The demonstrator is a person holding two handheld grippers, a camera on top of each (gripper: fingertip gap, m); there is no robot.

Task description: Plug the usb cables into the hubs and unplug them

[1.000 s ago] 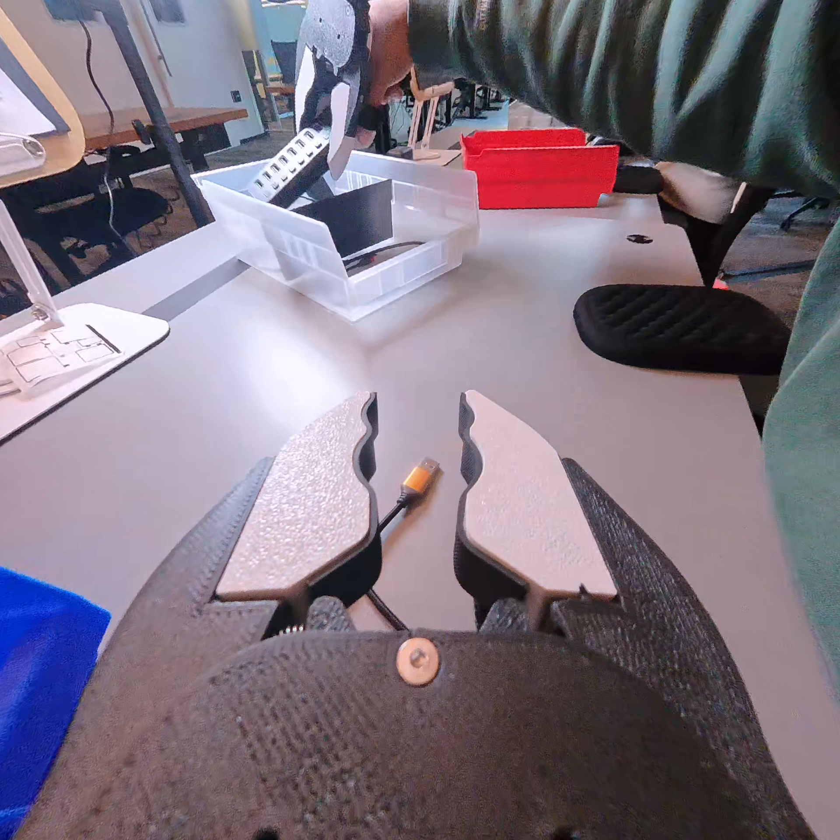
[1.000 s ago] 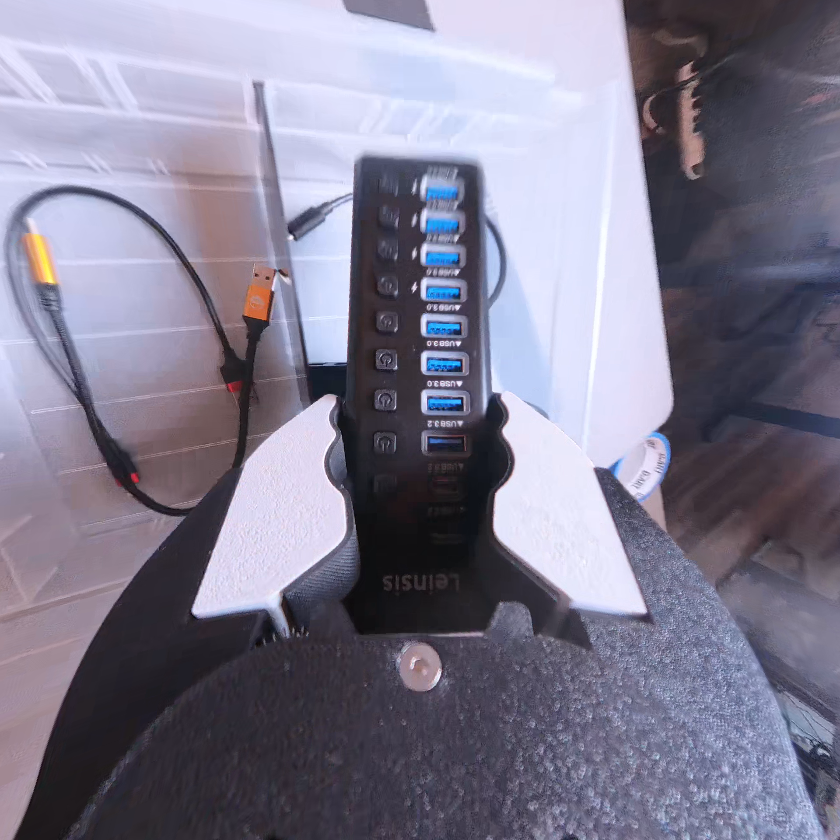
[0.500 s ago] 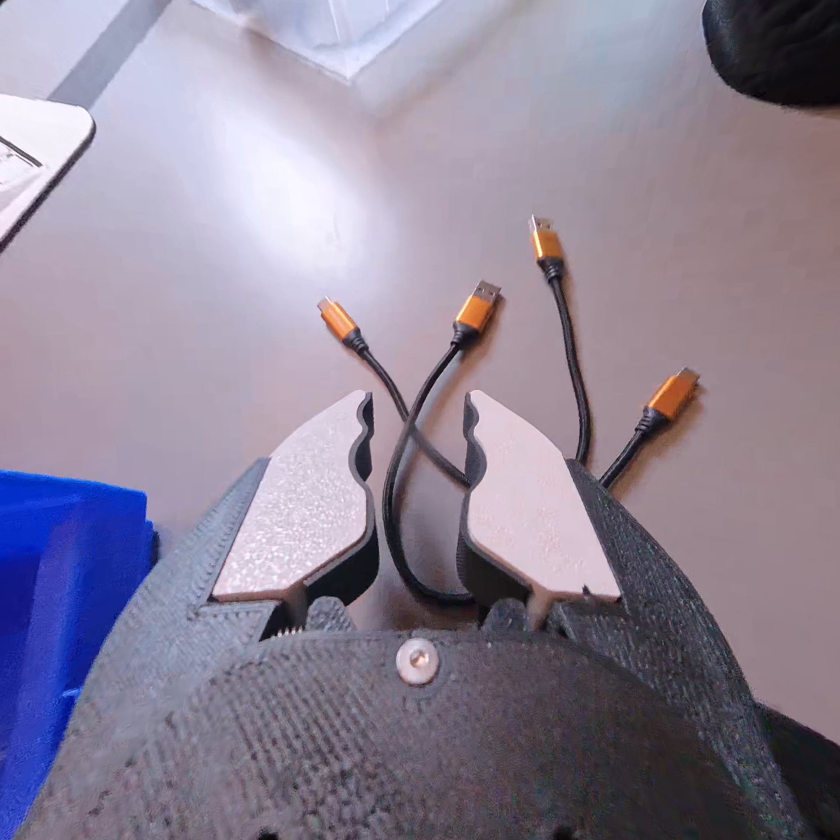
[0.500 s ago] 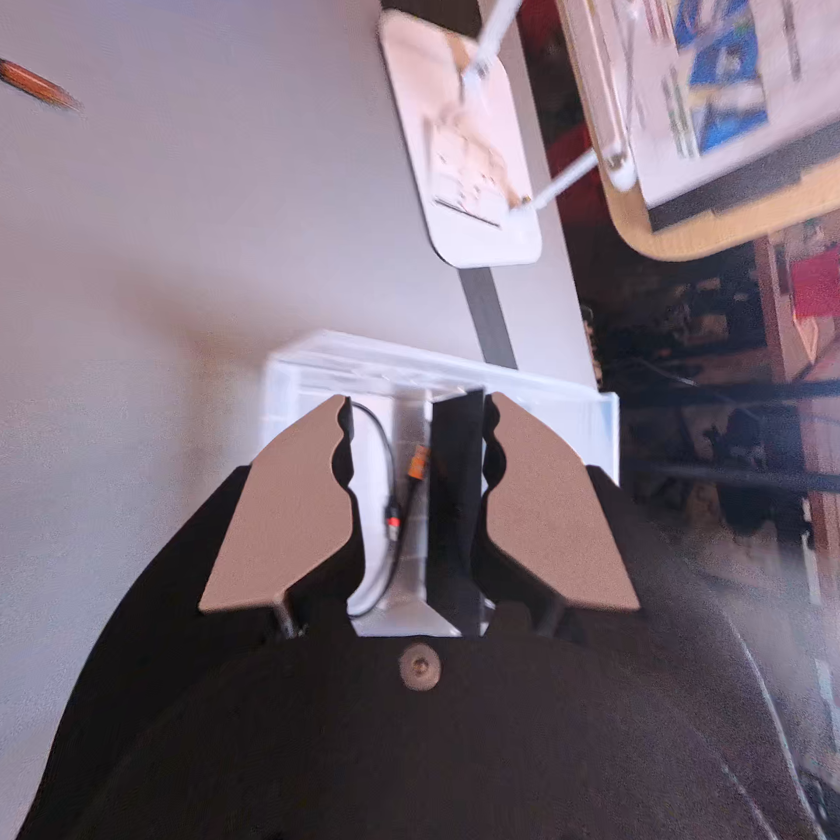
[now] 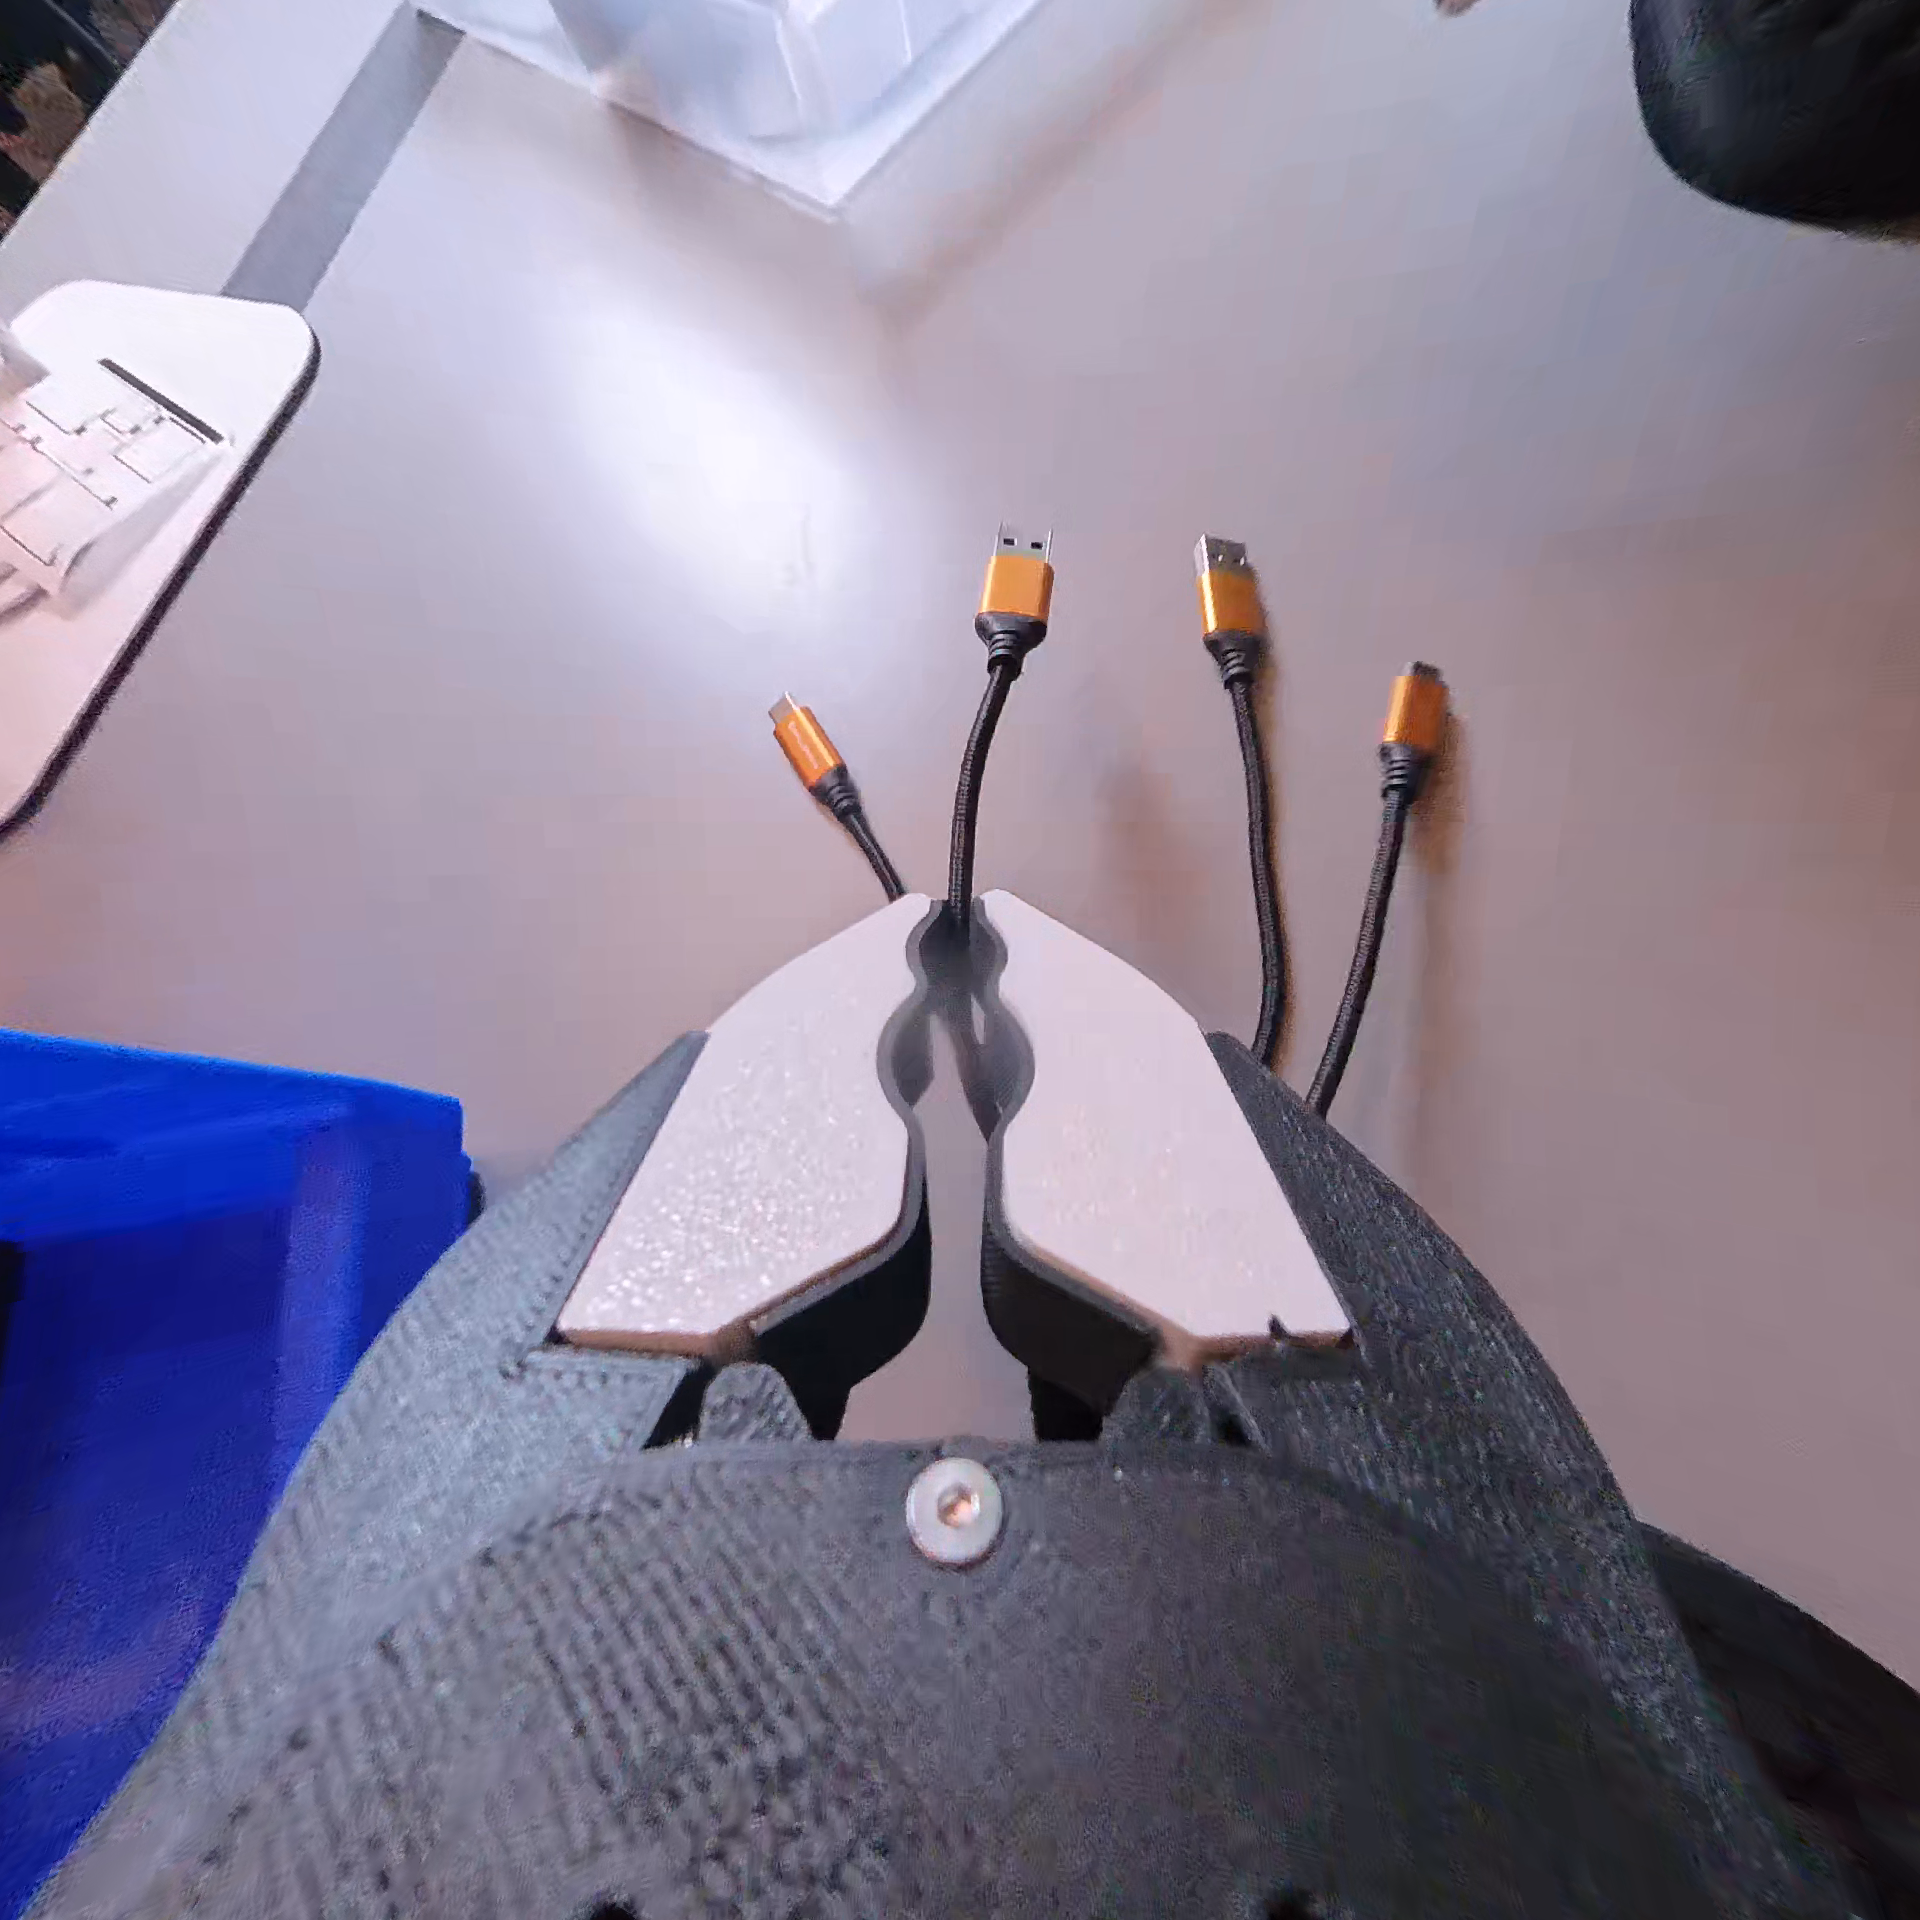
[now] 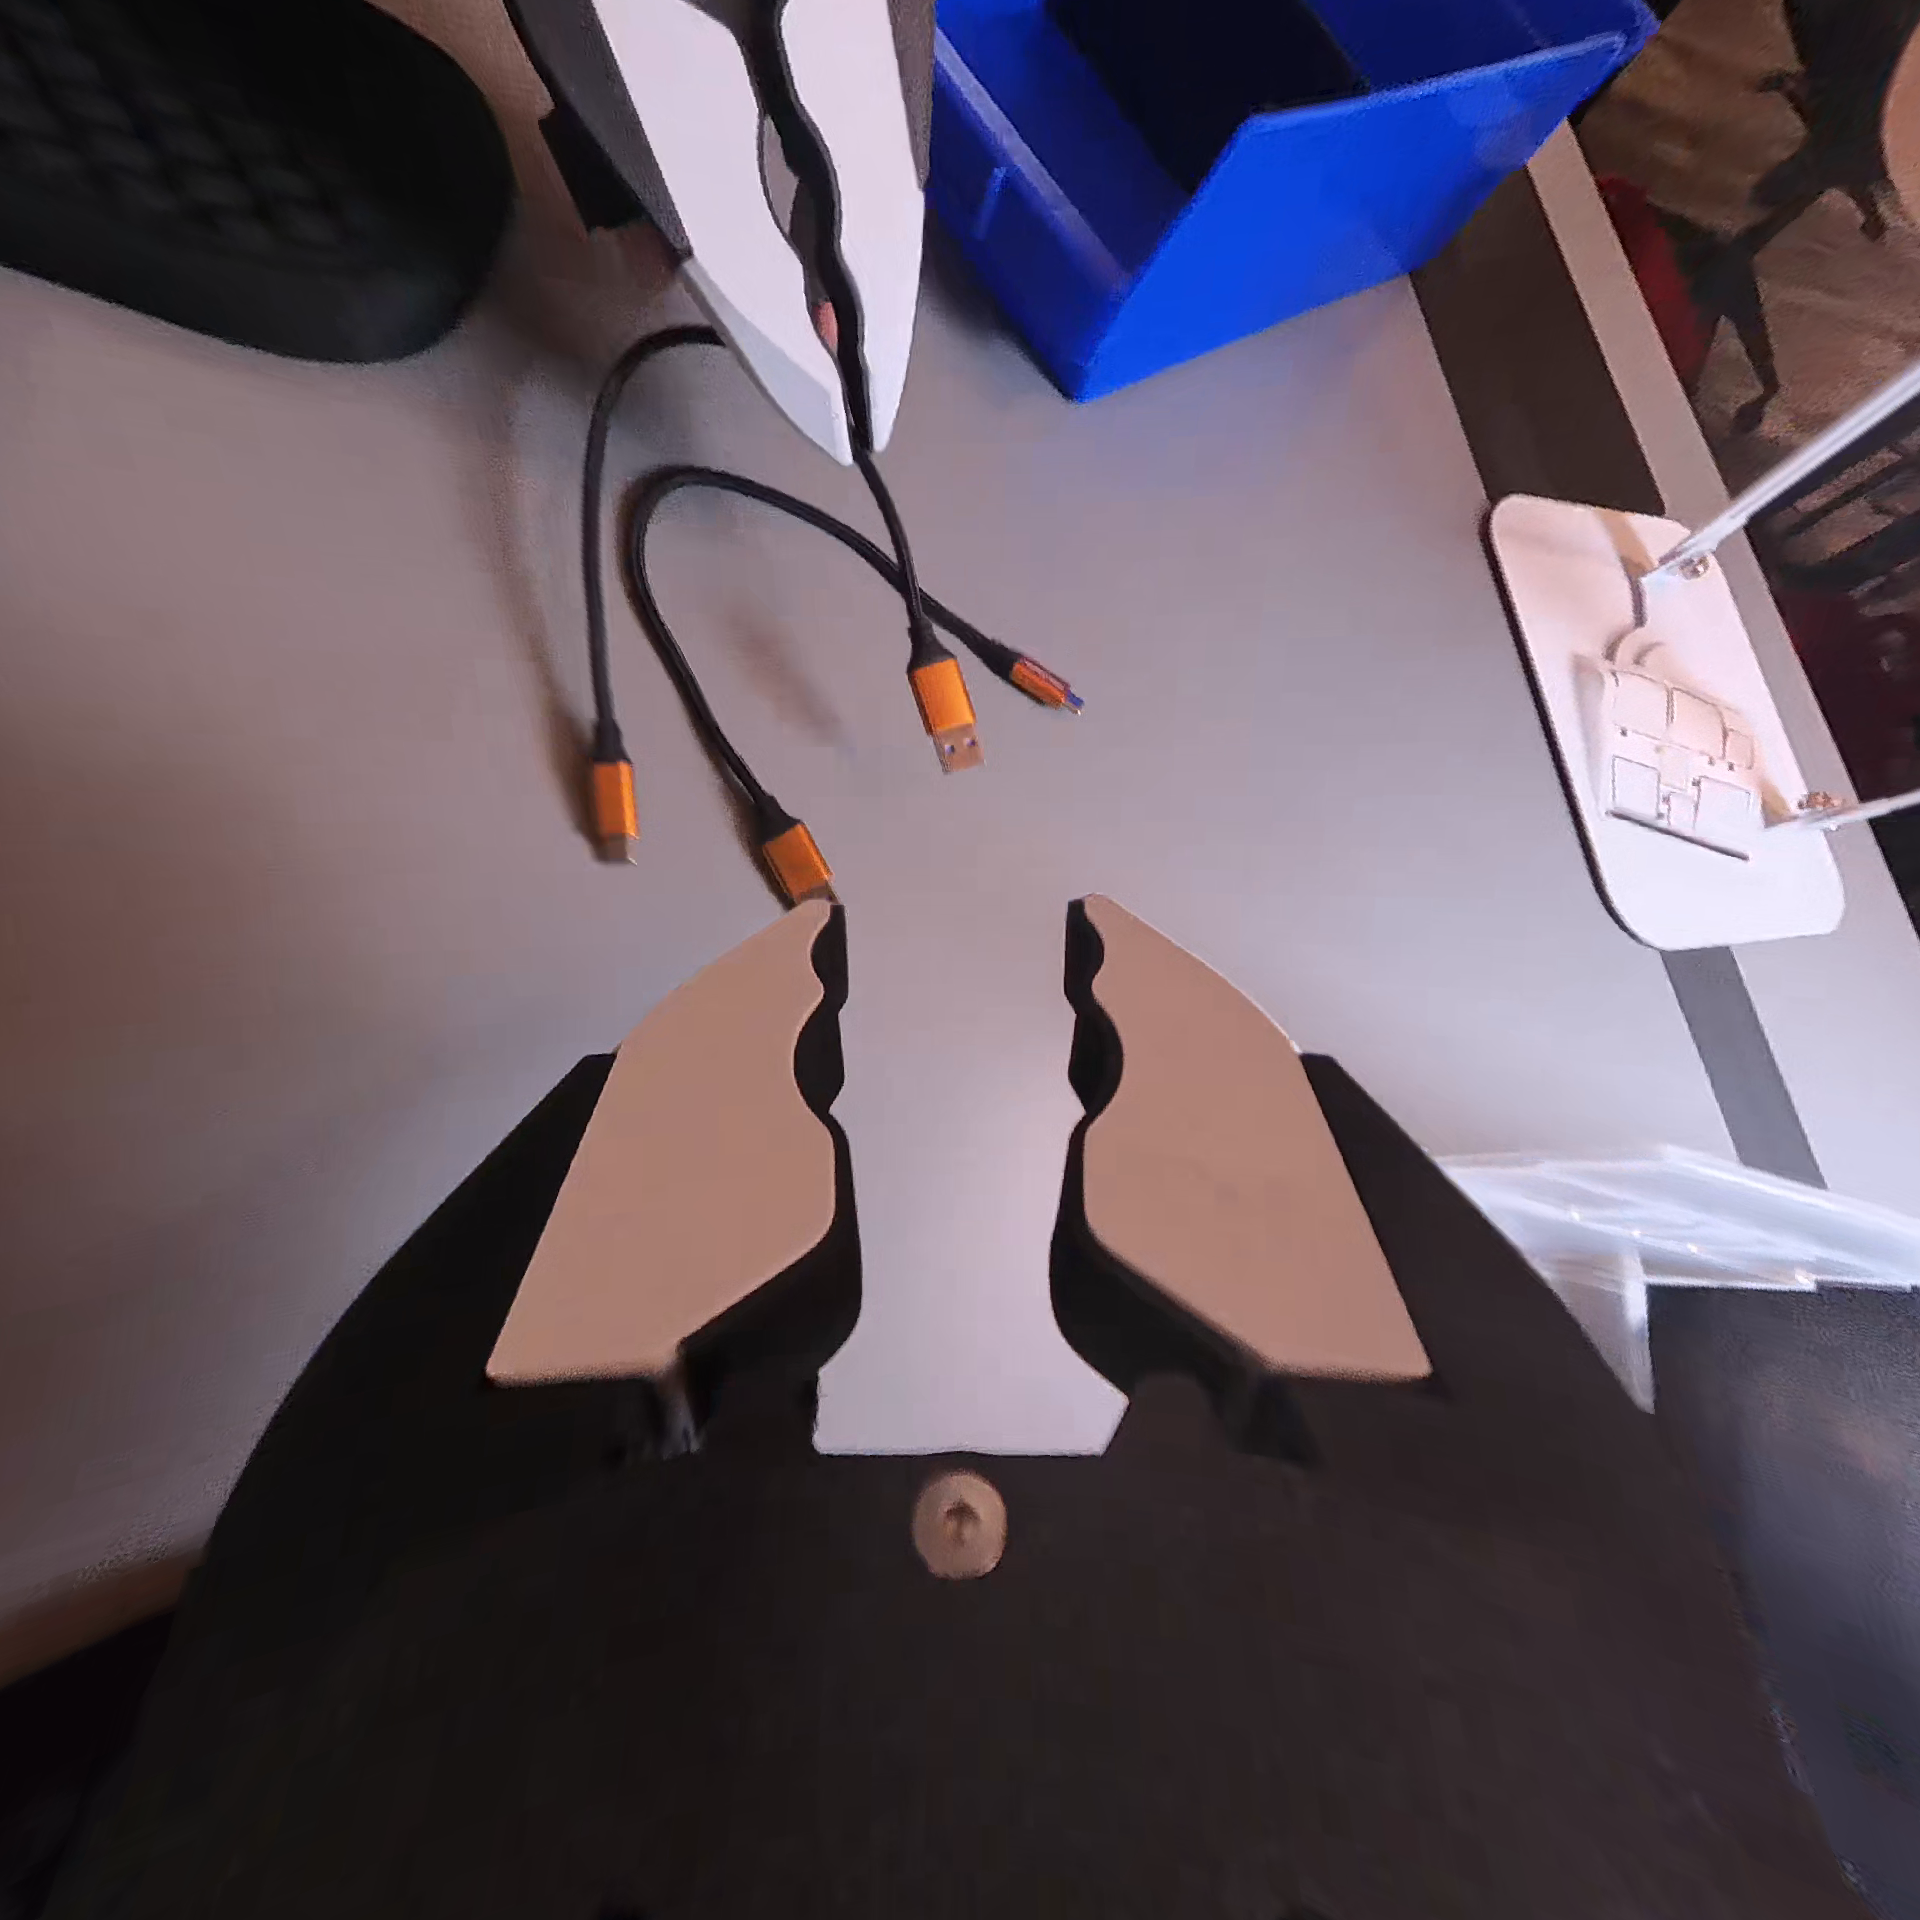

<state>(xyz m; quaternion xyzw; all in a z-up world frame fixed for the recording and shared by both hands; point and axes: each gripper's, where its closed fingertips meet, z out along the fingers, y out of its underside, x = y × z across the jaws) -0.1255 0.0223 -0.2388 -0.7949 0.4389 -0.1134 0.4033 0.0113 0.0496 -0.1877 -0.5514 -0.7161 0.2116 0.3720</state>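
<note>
Grey desk [image 5: 582, 665] under both grippers, lit from above; blue bin [image 5: 177, 1247] at its near-left edge, clear bin [image 5: 821, 94] at the far side, white stand base [image 5: 125, 468] to the left.

Two short braided usb cables with orange connectors lie on the desk. We have the left gripper [image 5: 956, 914] pinched tight on the braid of one cable [image 5: 971, 790], a short way behind its USB-A plug [image 5: 1016, 582]; we judge this leaves the plug free and pointing forward for insertion. Its small connector [image 5: 805, 743] rests just beside.

Second cable [image 5: 1252, 810] lies loose to the right, untouched.

Right gripper [image 6: 951, 914] hovers above the desk, fingers spread and holding nothing, one fingertip just over the second cable's plug [image 6: 795, 860].

No hub visible in either view, so nothing is plugged yet.
</note>
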